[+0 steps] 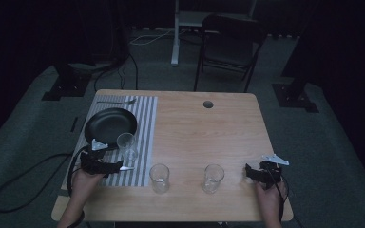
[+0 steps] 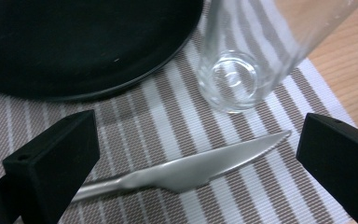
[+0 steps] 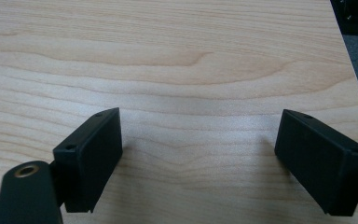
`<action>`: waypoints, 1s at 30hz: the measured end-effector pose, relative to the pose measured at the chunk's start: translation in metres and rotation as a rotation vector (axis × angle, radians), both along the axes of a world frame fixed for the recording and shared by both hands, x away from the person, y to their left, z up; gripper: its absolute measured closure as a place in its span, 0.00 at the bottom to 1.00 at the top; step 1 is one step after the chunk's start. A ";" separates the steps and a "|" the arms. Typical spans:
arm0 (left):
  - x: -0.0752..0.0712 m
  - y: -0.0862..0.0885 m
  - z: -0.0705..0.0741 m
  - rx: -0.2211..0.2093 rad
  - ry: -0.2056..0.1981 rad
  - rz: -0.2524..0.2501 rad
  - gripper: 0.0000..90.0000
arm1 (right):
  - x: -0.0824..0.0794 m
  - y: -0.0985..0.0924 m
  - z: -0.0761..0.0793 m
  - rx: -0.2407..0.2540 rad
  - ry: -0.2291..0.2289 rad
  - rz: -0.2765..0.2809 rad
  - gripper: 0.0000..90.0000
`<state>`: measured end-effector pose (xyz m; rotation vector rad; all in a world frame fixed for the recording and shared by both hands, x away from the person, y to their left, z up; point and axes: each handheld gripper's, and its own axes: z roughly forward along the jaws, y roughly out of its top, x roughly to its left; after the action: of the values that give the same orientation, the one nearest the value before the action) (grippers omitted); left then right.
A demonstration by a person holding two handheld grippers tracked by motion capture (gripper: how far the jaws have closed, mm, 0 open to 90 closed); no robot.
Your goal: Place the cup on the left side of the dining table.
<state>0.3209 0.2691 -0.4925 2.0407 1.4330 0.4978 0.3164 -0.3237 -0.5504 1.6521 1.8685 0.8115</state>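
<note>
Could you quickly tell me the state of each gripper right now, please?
Left gripper: open, empty, jaws either side of the knife.
Right gripper: open, empty.

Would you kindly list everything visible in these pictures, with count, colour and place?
Table: one, light wood, centre.
Placemat: one, grey-and-white striped, table's left side.
Plate: one, black, on the placemat.
Knife: one, silver, on the placemat between the left gripper's jaws.
Fork: one, silver, placemat's far edge.
Glasses: three, clear; one on the placemat, two on bare wood near the front.
Chair: one, black, beyond the table.
Left gripper: black, open, over the knife.
Right gripper: black, open, over bare wood.
</note>
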 end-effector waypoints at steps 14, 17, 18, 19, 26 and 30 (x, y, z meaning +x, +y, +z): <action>-0.017 0.027 -0.025 0.014 0.019 0.080 0.00 | 0.000 0.000 0.000 0.002 0.000 -0.001 0.16; -0.019 0.032 -0.029 0.017 0.021 0.105 0.00 | 0.000 0.000 0.000 0.002 0.000 -0.001 0.16; -0.019 0.032 -0.029 0.017 0.021 0.105 0.00 | 0.000 0.000 0.000 0.002 0.000 -0.001 0.16; -0.021 0.035 -0.031 0.009 0.024 0.114 0.00 | 0.000 0.000 0.000 0.002 0.000 -0.001 0.16; -0.023 0.039 -0.043 0.035 0.053 0.133 0.00 | 0.000 0.000 0.000 0.002 0.000 -0.001 0.16; -0.027 0.042 -0.046 0.023 0.031 0.155 0.00 | 0.000 0.000 0.000 0.002 0.000 -0.001 0.16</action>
<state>0.2940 0.3109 -0.5385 1.9725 1.6197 0.5506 0.3164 -0.3235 -0.5503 1.6546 1.8670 0.8131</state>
